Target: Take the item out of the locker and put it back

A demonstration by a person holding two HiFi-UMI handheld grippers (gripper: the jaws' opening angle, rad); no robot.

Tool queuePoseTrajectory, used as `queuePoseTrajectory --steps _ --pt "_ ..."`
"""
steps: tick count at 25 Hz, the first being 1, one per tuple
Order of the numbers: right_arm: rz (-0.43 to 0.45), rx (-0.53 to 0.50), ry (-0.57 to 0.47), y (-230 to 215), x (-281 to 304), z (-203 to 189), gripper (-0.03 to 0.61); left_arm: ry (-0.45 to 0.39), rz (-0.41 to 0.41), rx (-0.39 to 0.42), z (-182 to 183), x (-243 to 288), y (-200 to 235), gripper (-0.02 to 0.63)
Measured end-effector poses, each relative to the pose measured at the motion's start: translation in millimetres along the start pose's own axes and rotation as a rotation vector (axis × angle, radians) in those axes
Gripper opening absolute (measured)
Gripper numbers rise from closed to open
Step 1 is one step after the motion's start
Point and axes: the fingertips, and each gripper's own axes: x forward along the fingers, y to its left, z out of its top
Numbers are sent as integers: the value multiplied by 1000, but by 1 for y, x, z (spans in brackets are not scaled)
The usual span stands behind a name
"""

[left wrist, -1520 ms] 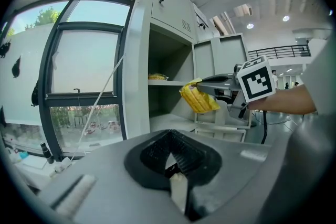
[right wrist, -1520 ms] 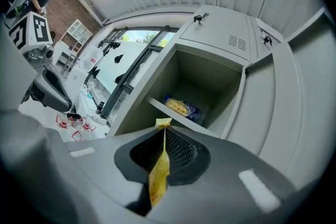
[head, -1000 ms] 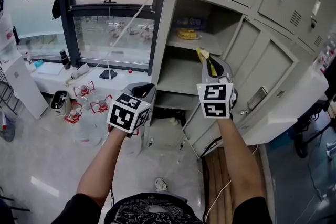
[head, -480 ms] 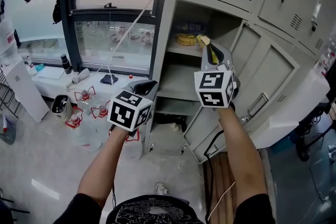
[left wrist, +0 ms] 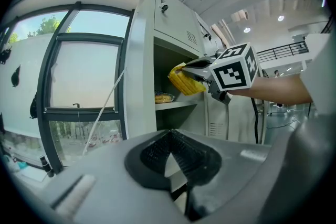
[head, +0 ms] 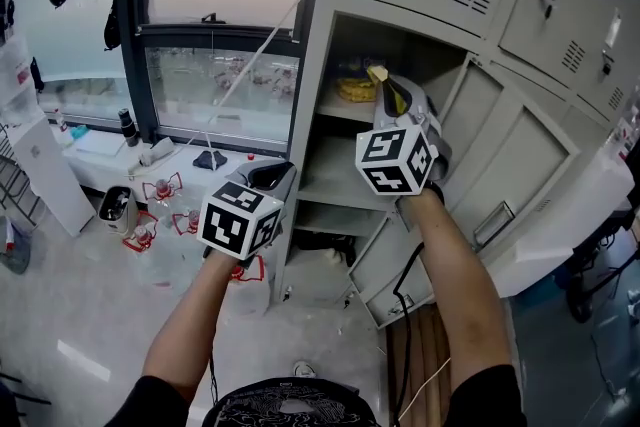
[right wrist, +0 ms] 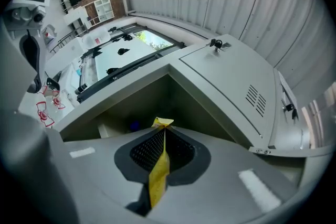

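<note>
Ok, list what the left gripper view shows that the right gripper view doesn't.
Only the left gripper view: the right hand-held gripper side-on, the yellow packet in its jaws, and a second yellow item on the shelf. Only the right gripper view: that packet edge-on between its own closed jaws, and the vented door above. Both: the open locker compartment and the window.

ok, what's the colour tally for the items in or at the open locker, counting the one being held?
Yellow: 2 - held packet in right gripper, shelf packet
Blue: 1 - blue pack, at the back, too dim to identify
Total: 3
</note>
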Motion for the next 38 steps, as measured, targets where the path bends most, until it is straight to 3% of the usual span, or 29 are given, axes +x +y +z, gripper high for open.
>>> queuePoseTrajectory --steps 9,18,29,38 --pt "27 -154 9 9 44 -8 28 -4 35 -1 6 10 14 8" --pt "56 -233 51 17 80 -29 28 3 51 -10 9 17 23 8" --pt "84 -306 88 29 104 -50 29 6 64 -2 10 25 26 8" --pt "93 -283 102 33 109 -60 31 9 80 -19 5 27 33 8"
